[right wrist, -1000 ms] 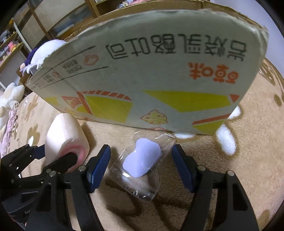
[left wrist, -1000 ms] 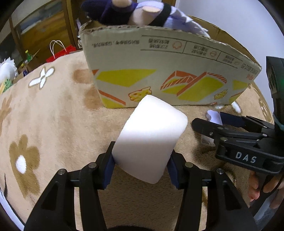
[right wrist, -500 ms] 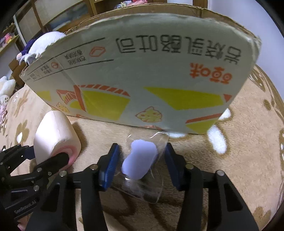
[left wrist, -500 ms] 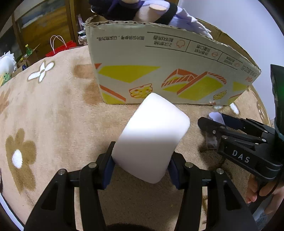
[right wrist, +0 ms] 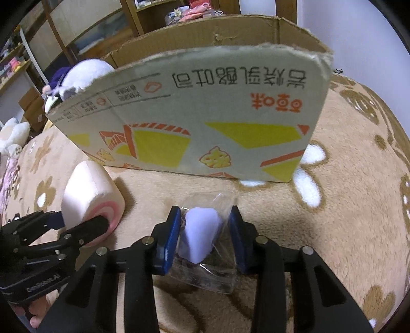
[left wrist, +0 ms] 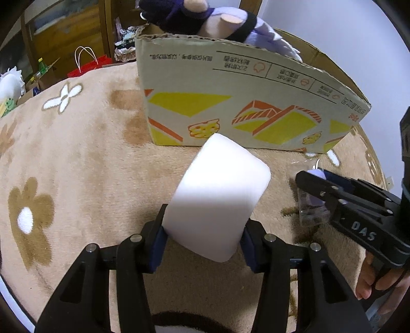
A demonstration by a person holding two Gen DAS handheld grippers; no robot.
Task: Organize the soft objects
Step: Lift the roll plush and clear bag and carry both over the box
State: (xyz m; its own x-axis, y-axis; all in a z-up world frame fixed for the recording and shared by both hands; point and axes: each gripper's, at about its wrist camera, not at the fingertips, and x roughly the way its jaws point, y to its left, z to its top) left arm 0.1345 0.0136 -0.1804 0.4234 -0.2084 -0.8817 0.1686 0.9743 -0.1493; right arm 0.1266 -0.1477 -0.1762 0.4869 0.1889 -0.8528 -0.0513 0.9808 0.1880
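- Two items remain outside your cardboard box (right wrist: pixel 194 123); one plush toy (left wrist: pixel 205 18) already inside;
- left tool (left wrist: pixel 202 246) clamps foam roll (left wrist: pixel 220 194); right tool (right wrist: pixel 205 238), just closing, pinches bagged lilac piece (right wrist: pixel 201 230).

White foam roll (left wrist: pixel 217 197), pink swirl on end face (right wrist: pixel 102 217), tilted, clamped at lower end between blue pads, above tan flowered blanket. Pale lilac soft piece in clear crinkled plastic bag (right wrist: pixel 202 235), pinched between blue pads, bag bottom bulging below them. Open cardboard box (right wrist: pixel 194 123) upright just behind both, yellow-orange print, text upside down; purple-white plush doll (left wrist: pixel 205 20) lying inside at rim.
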